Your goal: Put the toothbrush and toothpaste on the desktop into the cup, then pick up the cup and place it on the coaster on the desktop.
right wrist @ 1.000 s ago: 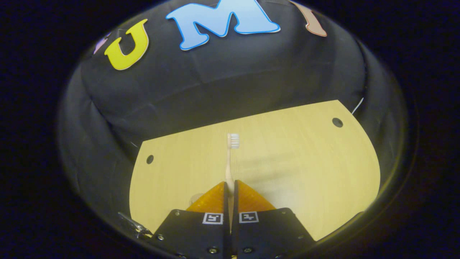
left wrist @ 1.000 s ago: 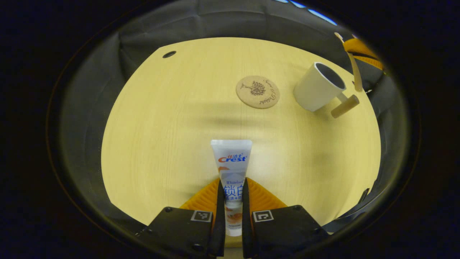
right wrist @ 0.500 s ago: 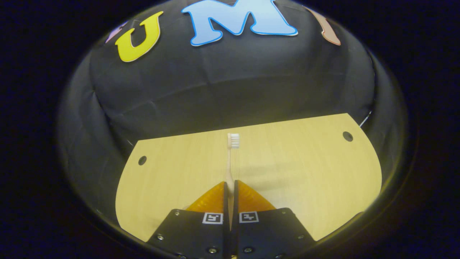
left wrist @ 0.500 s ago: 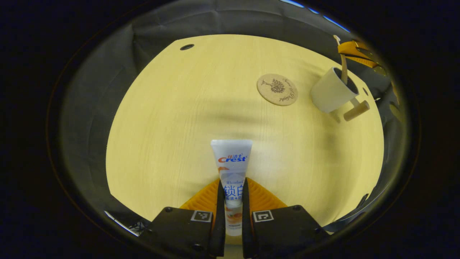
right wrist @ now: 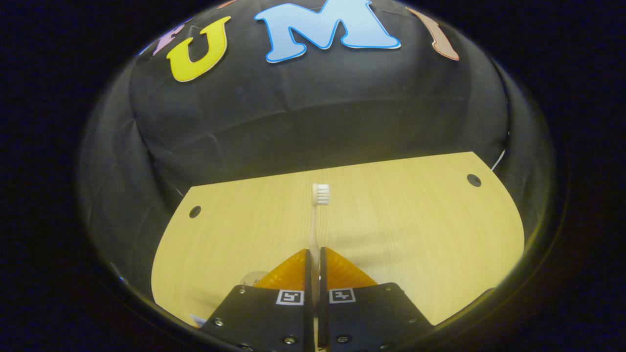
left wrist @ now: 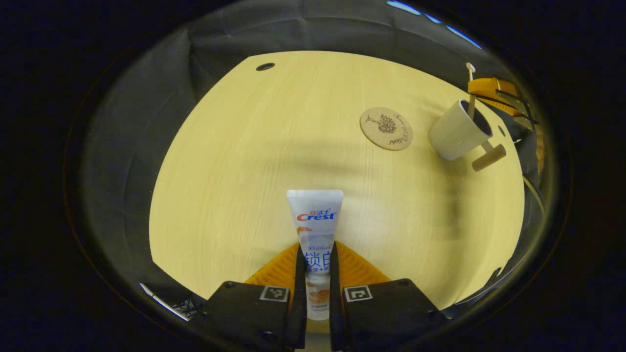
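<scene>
- Left tongs [left wrist: 318, 274], left gripper view: both fingers pinch the toothpaste [left wrist: 315, 230] across the lower half of the tube; its flat crimped end points to 12 o'clock above the desk [left wrist: 254, 156]. The grip is the same as a second ago.
- Cup [left wrist: 457, 131], at 2 o'clock: white, standing on the desk with its wooden handle toward 4 o'clock. It has drifted toward the right edge of the view and looks smaller than a second ago.
- Coaster [left wrist: 386, 128]: round, bare, just left of the cup; likewise shifted rightward.
- Toothbrush [left wrist: 470, 93], left gripper view: its lower end now dips inside the cup's mouth; a second ago it hung beside the rim.
- Right tongs [right wrist: 315, 274], right gripper view: pressed onto the toothbrush [right wrist: 317, 215] handle, bristle head at 12 o'clock; the handle now reaches farther past the fingers.
</scene>
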The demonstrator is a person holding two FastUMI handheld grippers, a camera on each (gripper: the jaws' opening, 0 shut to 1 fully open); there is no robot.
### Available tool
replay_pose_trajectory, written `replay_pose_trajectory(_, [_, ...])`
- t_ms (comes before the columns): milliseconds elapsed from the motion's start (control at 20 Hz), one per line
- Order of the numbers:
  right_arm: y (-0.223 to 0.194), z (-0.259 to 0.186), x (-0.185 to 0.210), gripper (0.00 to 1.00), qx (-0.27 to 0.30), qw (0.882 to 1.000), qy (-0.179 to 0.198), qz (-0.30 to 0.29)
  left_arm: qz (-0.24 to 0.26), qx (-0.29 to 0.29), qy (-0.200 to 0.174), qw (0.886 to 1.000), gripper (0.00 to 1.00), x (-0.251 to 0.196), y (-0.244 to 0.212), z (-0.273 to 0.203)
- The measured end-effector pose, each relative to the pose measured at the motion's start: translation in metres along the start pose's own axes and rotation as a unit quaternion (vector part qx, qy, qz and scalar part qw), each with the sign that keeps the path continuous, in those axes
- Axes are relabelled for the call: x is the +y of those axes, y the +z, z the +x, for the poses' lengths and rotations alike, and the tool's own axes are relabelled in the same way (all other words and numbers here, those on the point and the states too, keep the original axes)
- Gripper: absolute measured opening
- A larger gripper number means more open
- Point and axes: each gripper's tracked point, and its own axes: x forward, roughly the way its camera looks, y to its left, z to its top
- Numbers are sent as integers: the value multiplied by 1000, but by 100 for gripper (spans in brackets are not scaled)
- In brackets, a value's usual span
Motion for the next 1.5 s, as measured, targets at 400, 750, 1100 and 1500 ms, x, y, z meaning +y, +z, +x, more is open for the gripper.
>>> replay_pose_trajectory(400, [-14, -28, -13, 22, -2, 1000, -5, 16, 9, -44, -27, 999, 27, -23, 47, -14])
replay_pose_trajectory(750, [-24, -70, -40, 27, -17, 999, -15, 43, 30, -81, -60, 995, 27, -67, 97, -34])
replay_pose_trajectory(1100, [-51, -107, -83, 24, -13, 996, -44, 74, 65, -108, -81, 989, 27, -110, 138, -47])
replay_pose_trajectory(1500, [-74, -129, -128, 24, -7, 990, -83, 112, 103, -143, -101, 979, 27, -150, 201, -70])
